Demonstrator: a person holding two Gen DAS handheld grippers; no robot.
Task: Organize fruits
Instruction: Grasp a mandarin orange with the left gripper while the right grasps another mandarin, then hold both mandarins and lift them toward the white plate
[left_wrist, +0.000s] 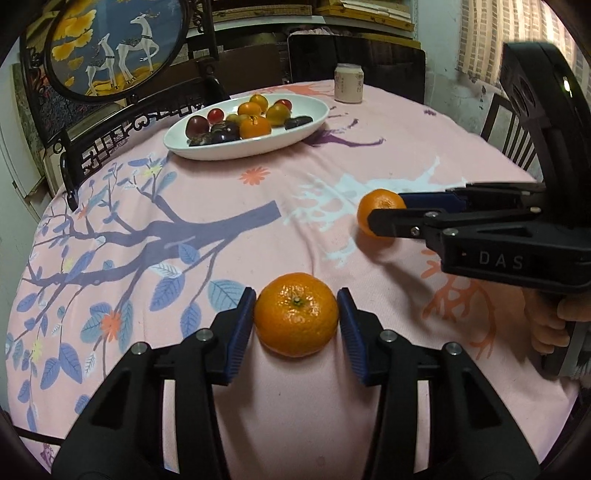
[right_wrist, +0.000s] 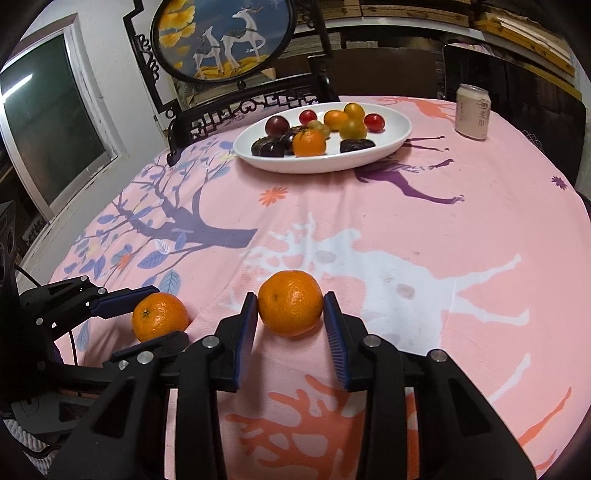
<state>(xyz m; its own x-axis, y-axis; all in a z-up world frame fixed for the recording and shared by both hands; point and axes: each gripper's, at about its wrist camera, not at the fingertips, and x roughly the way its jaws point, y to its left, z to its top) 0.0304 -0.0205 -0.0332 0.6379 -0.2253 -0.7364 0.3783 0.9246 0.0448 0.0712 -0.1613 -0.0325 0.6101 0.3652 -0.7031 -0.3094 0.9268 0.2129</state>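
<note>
Two mandarins lie on the pink tablecloth. My left gripper (left_wrist: 296, 300) is open around the nearer mandarin (left_wrist: 296, 314), its blue pads beside the fruit on each side; this fruit also shows in the right wrist view (right_wrist: 159, 316). My right gripper (right_wrist: 291, 303) is open around the second mandarin (right_wrist: 290, 308), which also shows in the left wrist view (left_wrist: 380, 210) between the right gripper's fingers (left_wrist: 391, 218). Both fruits rest on the cloth. A white oval plate (left_wrist: 207, 147) at the far side holds several mandarins, plums and cherry tomatoes; it also shows in the right wrist view (right_wrist: 391, 146).
A pale drink can (left_wrist: 348, 88) stands beyond the plate, also in the right wrist view (right_wrist: 473, 112). A carved dark chair (left_wrist: 110, 136) and a round deer painting (left_wrist: 110, 48) stand behind the table at the left. The round table's edge curves close on both sides.
</note>
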